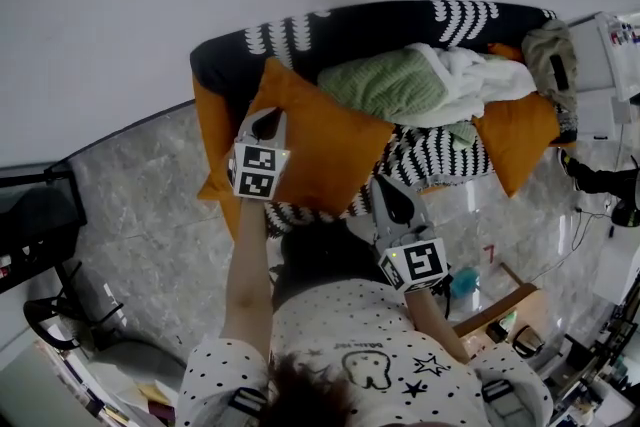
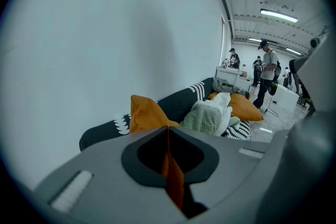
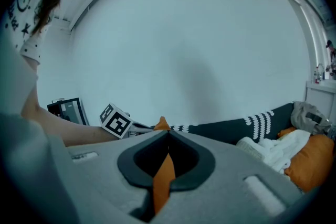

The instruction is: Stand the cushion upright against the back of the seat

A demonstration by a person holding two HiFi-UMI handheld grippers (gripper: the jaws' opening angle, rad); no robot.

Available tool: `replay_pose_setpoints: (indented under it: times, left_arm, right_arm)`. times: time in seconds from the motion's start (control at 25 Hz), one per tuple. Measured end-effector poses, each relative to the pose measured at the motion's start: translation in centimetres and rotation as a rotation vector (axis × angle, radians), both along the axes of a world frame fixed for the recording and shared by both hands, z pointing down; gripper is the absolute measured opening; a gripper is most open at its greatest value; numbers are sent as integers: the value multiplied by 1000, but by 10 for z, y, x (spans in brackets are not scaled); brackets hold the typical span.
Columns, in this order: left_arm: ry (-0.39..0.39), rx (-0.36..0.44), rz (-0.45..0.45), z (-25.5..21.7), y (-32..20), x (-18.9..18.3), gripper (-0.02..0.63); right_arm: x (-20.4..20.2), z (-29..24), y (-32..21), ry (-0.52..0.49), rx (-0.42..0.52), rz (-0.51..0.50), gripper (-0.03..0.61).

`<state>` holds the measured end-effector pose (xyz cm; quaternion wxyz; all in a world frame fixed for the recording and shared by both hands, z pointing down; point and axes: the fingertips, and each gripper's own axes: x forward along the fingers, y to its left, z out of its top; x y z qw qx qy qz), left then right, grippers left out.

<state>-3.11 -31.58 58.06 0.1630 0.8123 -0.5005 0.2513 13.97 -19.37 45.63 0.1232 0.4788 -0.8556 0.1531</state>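
My left gripper (image 1: 268, 125) pointed toward eleven o'clock, my right gripper (image 1: 392, 200) toward one (both pinched on the cushion (image 1: 330, 150)).

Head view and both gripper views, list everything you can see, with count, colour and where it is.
sofa: one, black with white pattern, against the pale wall
orange cushion: one, orange, sofa's left end, held by both grippers
second cushion: one, orange, sofa's right end
blanket: one, green knit, heaped mid-sofa
white cloth: one, white, right of the blanket
garment: one, olive-grey, over the sofa's right end
patterned fabric: one, black and white, on the seat
floor: grey stone tiles
bystanders: several, dark clothes, far off in the left gripper view
left gripper: one, grey, shut on the orange cushion's left side
right gripper: one, grey, shut on its lower right edge
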Motion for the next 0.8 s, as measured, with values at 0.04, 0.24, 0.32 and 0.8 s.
replay_pose_setpoints:
  times: [0.04, 0.24, 0.32, 0.8]
  left_arm:
    - [-2, 4, 5, -2, -3, -1, 8]
    - [-16, 19, 33, -8, -16, -5, 9]
    - [-18, 23, 47, -10, -21, -5, 8]
    - [-42, 43, 119, -13, -56, -14, 8]
  right_arm:
    - [-1, -1, -2, -1, 3, 2, -3]
    - [-3, -3, -8, 0, 15, 15, -3]
    - [-5, -4, -10, 4, 16, 23, -3]
    - [-17, -4, -19, 9, 8, 62, -2]
